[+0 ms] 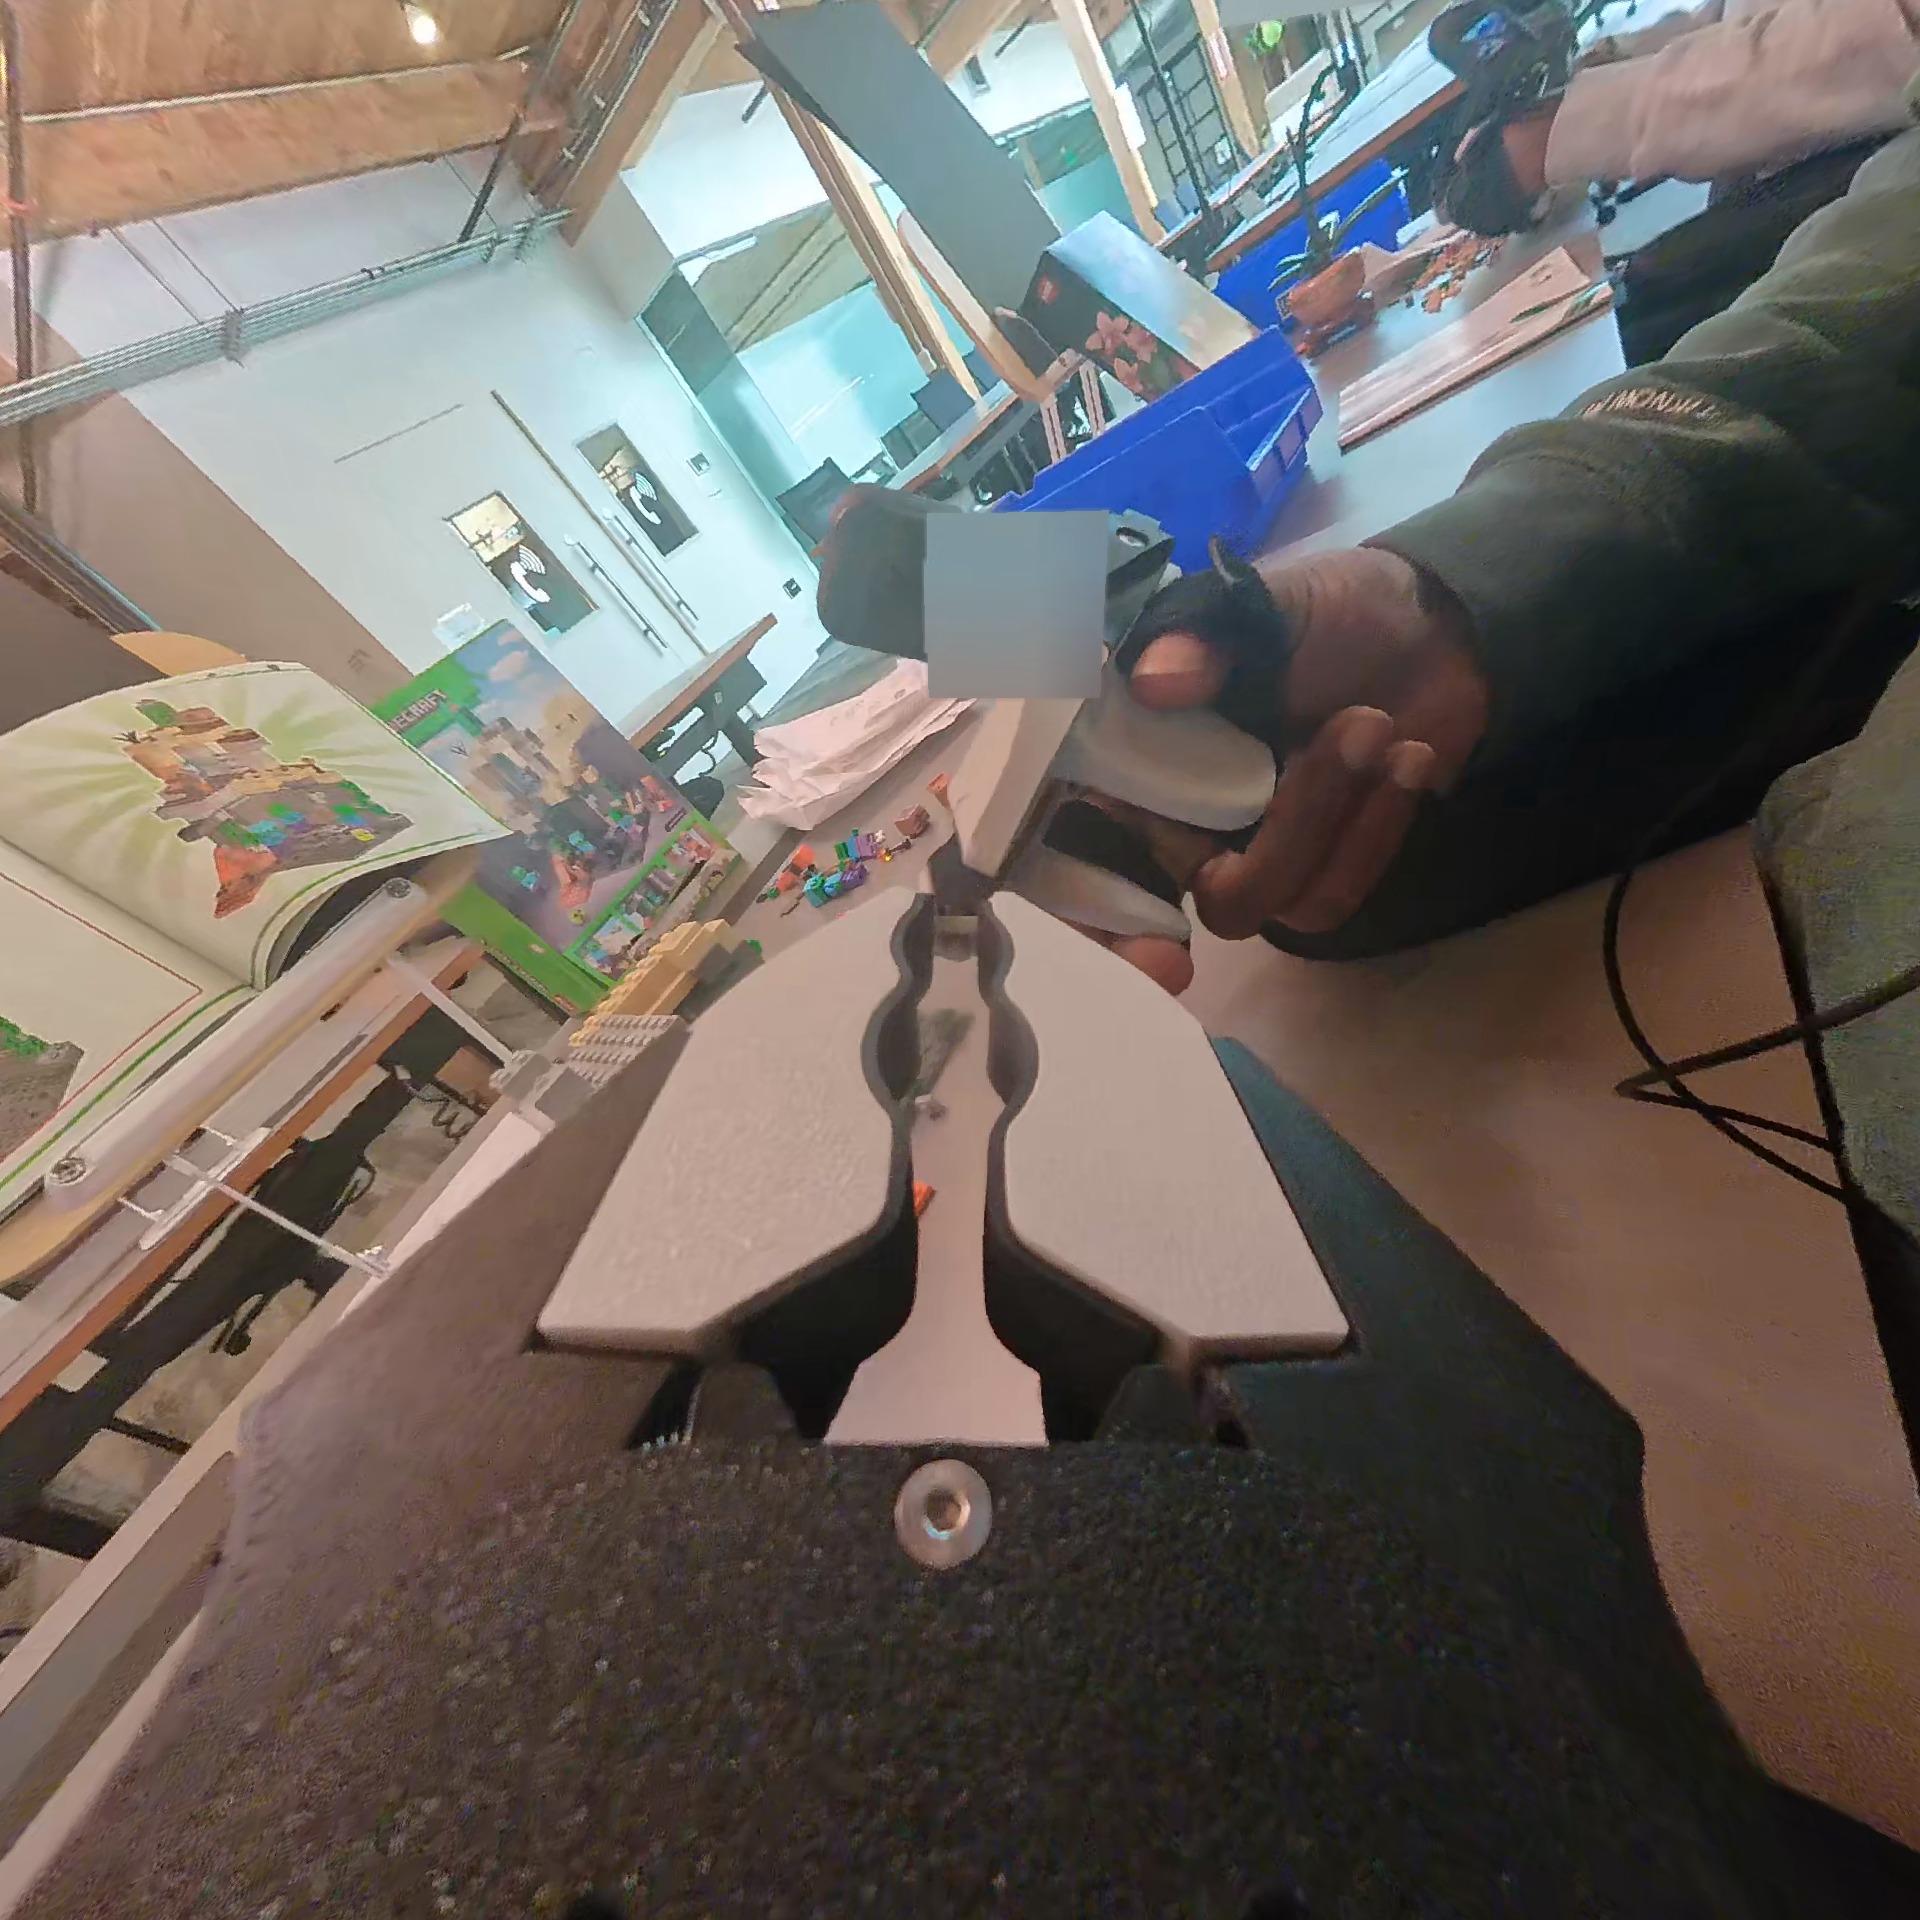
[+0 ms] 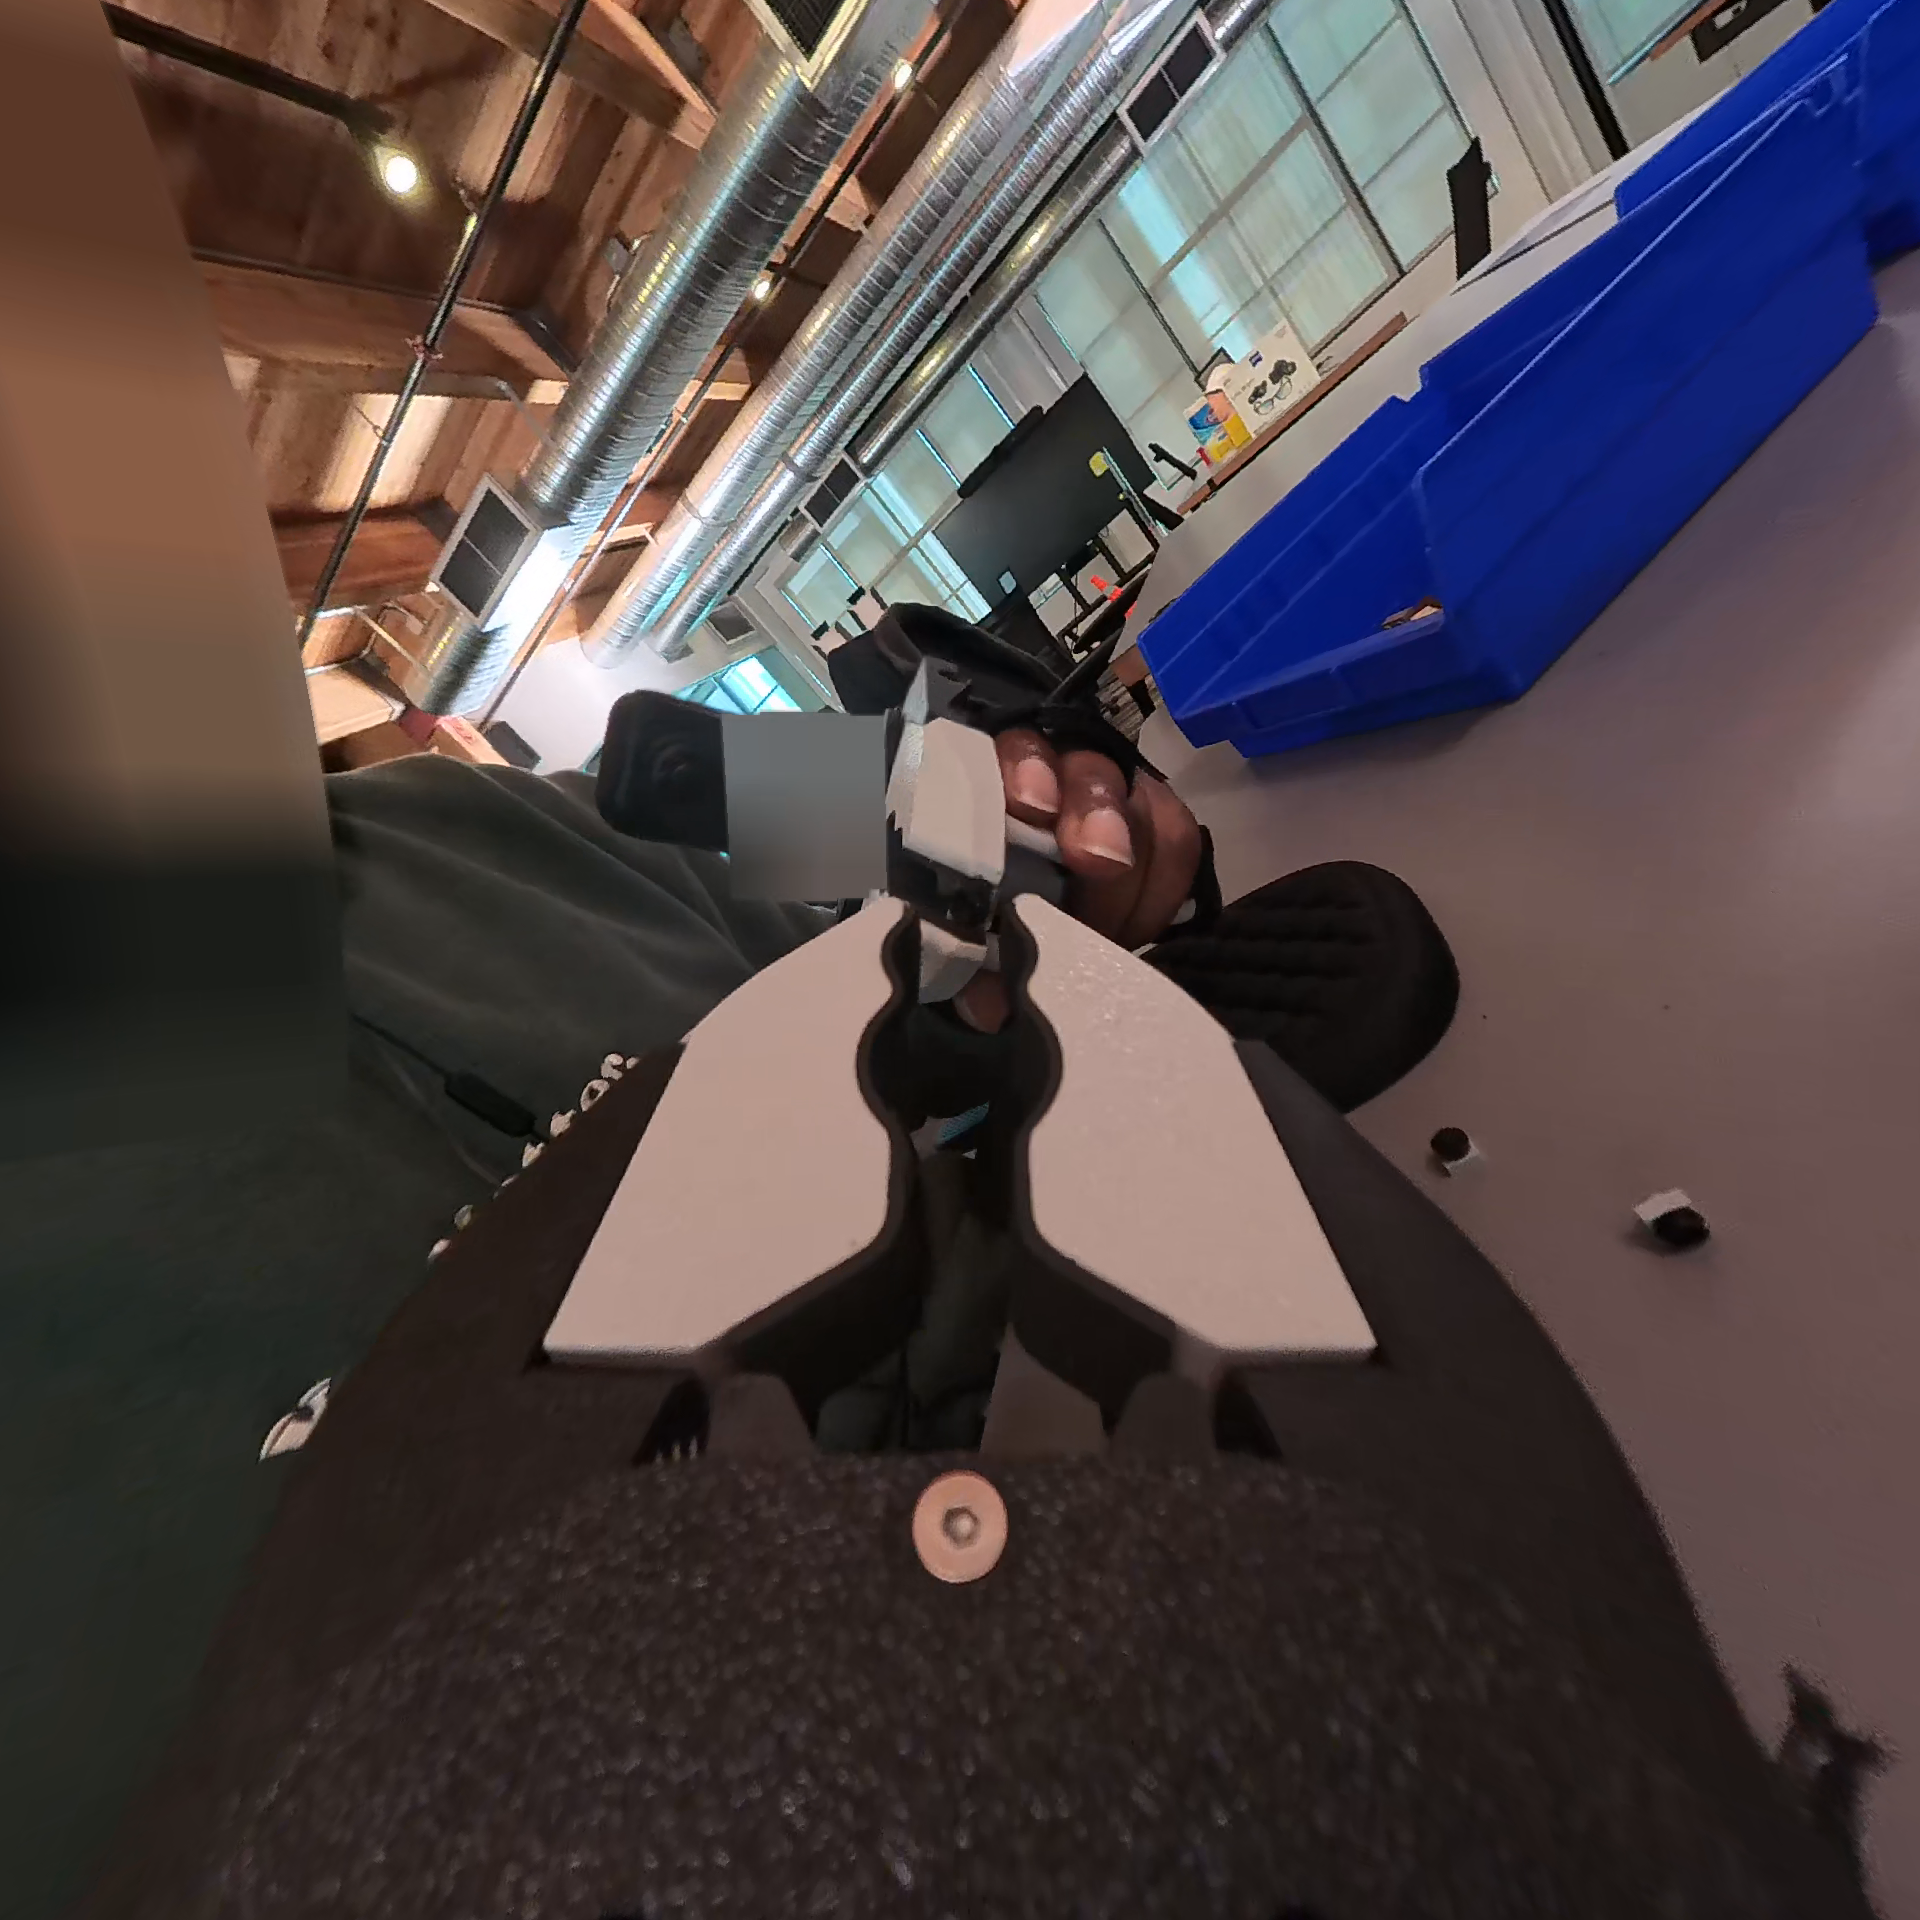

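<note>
We've got the left gripper [image 1: 951,920] dead centre of the frame with its jaws nearly together, just a thin gap, and the right gripper [image 1: 961,883] pokes its tip right at ours, gripped by a hand [image 1: 1340,769] at centre right. In the other view the right gripper [image 2: 956,925] is equally narrow, and we can't tell if either pinches anything. Loose toy bricks [image 1: 842,868] sit just beyond the tips on the grey table [image 1: 1455,1091], an open instruction booklet [image 1: 187,831] at left, blue bins [image 2: 1558,488] upper right.
</note>
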A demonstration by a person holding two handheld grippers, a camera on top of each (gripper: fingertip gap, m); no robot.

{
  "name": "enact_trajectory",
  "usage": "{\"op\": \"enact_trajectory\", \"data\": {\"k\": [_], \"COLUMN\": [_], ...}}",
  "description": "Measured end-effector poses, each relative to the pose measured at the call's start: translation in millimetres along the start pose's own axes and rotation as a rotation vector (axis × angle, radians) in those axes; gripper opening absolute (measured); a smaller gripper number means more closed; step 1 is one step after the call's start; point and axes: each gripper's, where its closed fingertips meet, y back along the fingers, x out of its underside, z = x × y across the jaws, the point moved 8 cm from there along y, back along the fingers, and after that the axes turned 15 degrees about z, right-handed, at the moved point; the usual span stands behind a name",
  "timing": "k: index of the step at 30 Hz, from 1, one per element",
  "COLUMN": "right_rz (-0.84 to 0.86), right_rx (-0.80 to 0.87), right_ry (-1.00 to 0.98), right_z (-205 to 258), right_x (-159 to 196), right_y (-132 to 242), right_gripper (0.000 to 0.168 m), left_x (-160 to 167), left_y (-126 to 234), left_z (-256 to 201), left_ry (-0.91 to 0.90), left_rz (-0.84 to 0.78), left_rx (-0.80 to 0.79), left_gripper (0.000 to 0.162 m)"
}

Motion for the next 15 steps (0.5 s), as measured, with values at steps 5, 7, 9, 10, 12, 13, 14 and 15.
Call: {"op": "enact_trajectory", "data": {"k": [5, 7, 9, 10, 12, 13, 14, 15], "right_rz": [0.009, 0.013, 0.013, 0.008, -0.005, -0.01, -0.017, -0.025], "right_rx": [0.038, 0.053, 0.059, 0.064, 0.064, 0.062, 0.061, 0.057], "right_ry": [-0.018, -0.019, -0.026, -0.028, -0.024, -0.023, -0.026, -0.03], "right_z": [-3.9, -4.7, -5.7, -6.2, -6.1, -6.0, -6.3, -6.6], "right_x": [0.2, 0.8, 1.6, 1.8, 1.6, 1.4, 1.3, 1.2], "right_y": [-1.1, -0.5, 0.4, 0.9, 1.9, 2.4, 3.1, 4.1], "right_gripper": [0.008, 0.007, 0.006, 0.006, 0.006, 0.006, 0.006, 0.005], "left_x": [1.2, 2.2, 2.7, 2.9, 2.6, 2.4, 2.8, 3.5], "left_y": [-4.5, -5.6, -6.6, -7.2, -7.9, -8.1, -8.4, -8.6], "left_z": [-2.4, -2.8, -3.4, -3.4, -3.1, -3.1, -3.0, -3.0], "left_ry": [-0.053, -0.062, -0.08, -0.087, -0.099, -0.103, -0.11, -0.118], "left_rz": [0.039, 0.049, 0.06, 0.065, 0.061, 0.058, 0.061, 0.068], "left_rx": [-0.028, -0.032, -0.04, -0.047, -0.063, -0.072, -0.084, -0.097], "left_gripper": [0.007, 0.007, 0.007, 0.007, 0.008, 0.008, 0.008, 0.008]}}
